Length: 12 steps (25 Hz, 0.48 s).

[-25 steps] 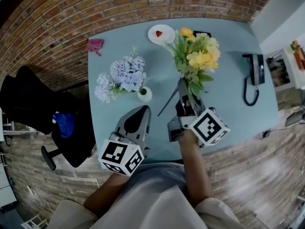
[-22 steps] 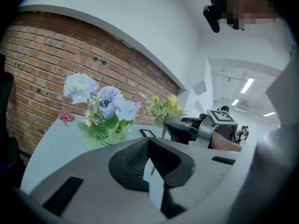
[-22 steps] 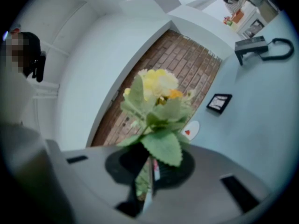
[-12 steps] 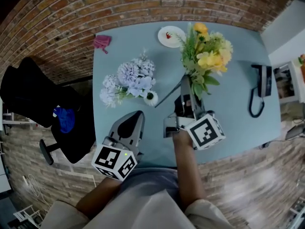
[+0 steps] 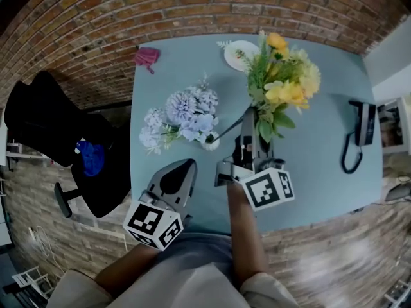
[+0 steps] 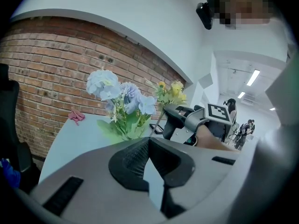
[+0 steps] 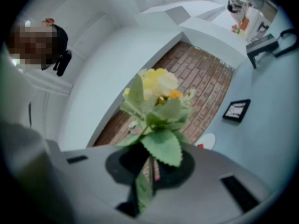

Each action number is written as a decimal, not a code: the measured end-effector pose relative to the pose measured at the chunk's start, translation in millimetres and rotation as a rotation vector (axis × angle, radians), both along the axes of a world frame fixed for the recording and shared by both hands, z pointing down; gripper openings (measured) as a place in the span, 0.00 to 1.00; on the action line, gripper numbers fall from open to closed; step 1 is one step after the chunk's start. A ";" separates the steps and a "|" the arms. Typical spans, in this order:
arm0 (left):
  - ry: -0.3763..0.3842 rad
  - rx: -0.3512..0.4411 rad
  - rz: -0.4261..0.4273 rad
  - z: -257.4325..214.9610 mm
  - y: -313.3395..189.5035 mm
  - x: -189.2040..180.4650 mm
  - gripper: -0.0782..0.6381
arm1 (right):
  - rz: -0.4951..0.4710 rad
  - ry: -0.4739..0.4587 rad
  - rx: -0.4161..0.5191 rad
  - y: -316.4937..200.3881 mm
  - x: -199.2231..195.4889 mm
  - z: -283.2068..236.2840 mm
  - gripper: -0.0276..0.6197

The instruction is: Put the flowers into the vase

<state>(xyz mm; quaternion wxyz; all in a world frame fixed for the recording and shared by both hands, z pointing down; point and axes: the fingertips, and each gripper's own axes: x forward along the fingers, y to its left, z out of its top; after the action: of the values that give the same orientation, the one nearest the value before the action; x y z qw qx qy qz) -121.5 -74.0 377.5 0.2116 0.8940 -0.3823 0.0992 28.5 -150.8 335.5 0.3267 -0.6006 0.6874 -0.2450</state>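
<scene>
Nearest, at the 7 o'clock edge of the table [image 5: 321, 172], the left gripper [image 5: 182, 169] hovers with its jaws together and nothing between them. At 5 o'clock the right gripper [image 5: 250, 122] clamps the stem of the yellow flowers [image 5: 282, 85], whose blooms reach toward 1 o'clock. The white vase [image 5: 210, 142], holding blue flowers [image 5: 189, 108], stands just beside that gripper, at its 10 o'clock.

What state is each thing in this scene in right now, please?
Vase: upright.
Blue flowers: standing in the vase.
Yellow flowers: held in the air, not in the vase.
Right gripper: shut on the yellow flowers' stems.
Left gripper: shut, empty.
Phone: handset resting on its base.
Pink cloth: crumpled.
</scene>
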 end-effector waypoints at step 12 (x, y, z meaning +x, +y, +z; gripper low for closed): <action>-0.059 -0.011 0.006 12.2 0.9 -14.6 0.13 | 0.010 0.131 0.015 -5.1 -27.2 15.5 0.12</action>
<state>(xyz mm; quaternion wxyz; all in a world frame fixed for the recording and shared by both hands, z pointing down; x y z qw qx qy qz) -136.1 -73.1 389.7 0.2048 0.8907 -0.3850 0.1282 1.3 -155.9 351.0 0.2868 -0.6164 0.7060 -0.1982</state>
